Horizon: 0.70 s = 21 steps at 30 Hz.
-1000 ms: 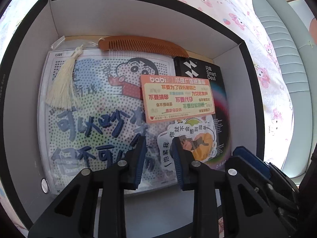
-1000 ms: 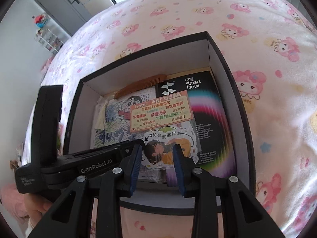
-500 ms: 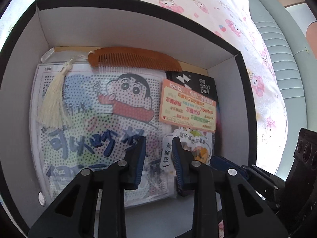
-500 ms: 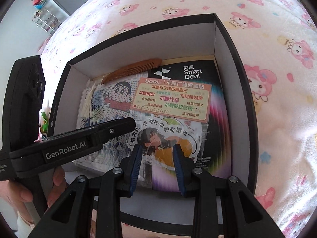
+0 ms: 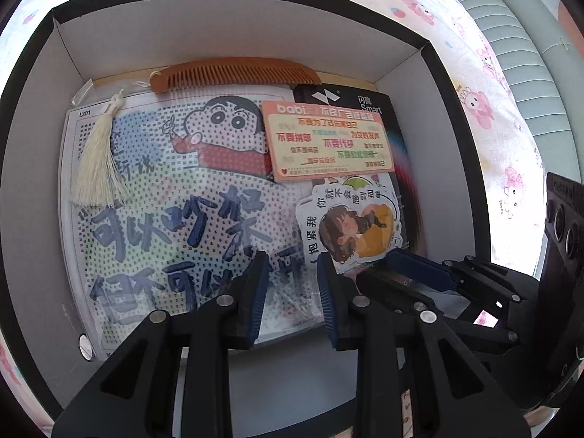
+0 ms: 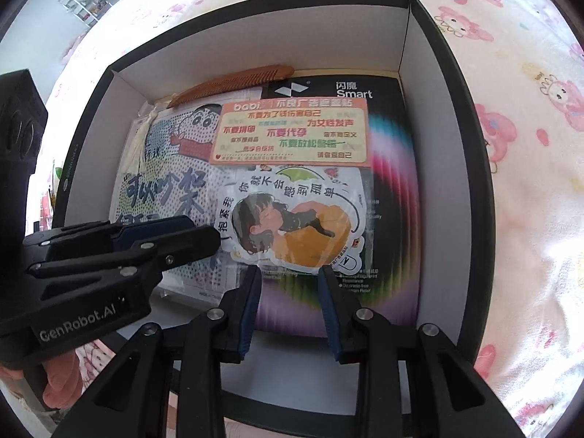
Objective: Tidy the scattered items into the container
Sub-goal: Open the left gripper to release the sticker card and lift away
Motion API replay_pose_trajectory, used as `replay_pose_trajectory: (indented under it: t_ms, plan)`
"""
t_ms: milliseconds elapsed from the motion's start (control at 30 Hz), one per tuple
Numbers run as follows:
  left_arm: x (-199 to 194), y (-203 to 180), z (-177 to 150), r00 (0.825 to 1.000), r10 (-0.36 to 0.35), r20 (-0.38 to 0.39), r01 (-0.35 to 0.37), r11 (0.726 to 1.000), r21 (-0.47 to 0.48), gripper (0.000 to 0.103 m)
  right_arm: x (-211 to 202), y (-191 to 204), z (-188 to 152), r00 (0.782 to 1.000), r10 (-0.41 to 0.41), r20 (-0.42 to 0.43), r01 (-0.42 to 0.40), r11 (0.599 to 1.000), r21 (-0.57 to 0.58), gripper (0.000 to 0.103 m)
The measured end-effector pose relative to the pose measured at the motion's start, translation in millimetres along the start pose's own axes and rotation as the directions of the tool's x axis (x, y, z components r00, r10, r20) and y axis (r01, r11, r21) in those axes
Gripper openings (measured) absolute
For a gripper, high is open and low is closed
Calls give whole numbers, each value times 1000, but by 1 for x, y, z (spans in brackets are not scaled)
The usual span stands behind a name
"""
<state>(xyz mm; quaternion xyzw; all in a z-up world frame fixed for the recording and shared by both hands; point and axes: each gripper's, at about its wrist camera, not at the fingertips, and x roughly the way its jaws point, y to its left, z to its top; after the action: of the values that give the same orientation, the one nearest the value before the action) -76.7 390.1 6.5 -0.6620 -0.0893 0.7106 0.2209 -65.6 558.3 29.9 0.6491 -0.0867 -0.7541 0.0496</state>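
Looking down your left wrist view, you see the box (image 5: 233,18) holding everything: wooden comb (image 5: 233,75) along the far wall, tassel (image 5: 98,153), dotted cartoon sheet (image 5: 164,219), orange card (image 5: 328,142), girl sticker (image 5: 350,226). Your left gripper (image 5: 292,292) hangs pressed as near together as it goes, pinching nothing. Since a second ago both tools have shifted a little over the box and the card sits unmoved, so the tidying looks about done. Your right wrist view adds what the left crops: the black Smart Devil pack (image 6: 387,189) under the sticker, bedspread (image 6: 529,146) free of strays, and your right gripper (image 6: 288,303) slightly apart, empty.
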Motion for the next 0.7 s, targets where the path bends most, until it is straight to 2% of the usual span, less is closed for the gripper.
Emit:
replay_pose_trajectory:
  t_ms: [67, 200, 300, 433, 700]
  plan:
    - [16, -28, 7, 1000, 3, 30, -2, 1000, -18, 26, -2, -3, 7, 1000, 4, 29, -4, 1000, 11, 29]
    - [15, -24, 21, 998, -23, 52, 25, 999, -34, 26, -9, -8, 8, 998, 27, 58, -31, 998, 57, 29]
    - [12, -22, 24, 996, 2, 85, 1, 1000, -31, 26, -18, -11, 4, 995, 48, 87, -53, 997, 53, 29]
    - [15, -13, 36, 996, -26, 87, 31, 998, -62, 26, -22, -17, 4, 995, 71, 73, -76, 994, 75, 29]
    - [23, -39, 70, 993, -75, 91, 80, 996, -45, 26, -28, -16, -5, 993, 58, 98, -66, 995, 76, 29]
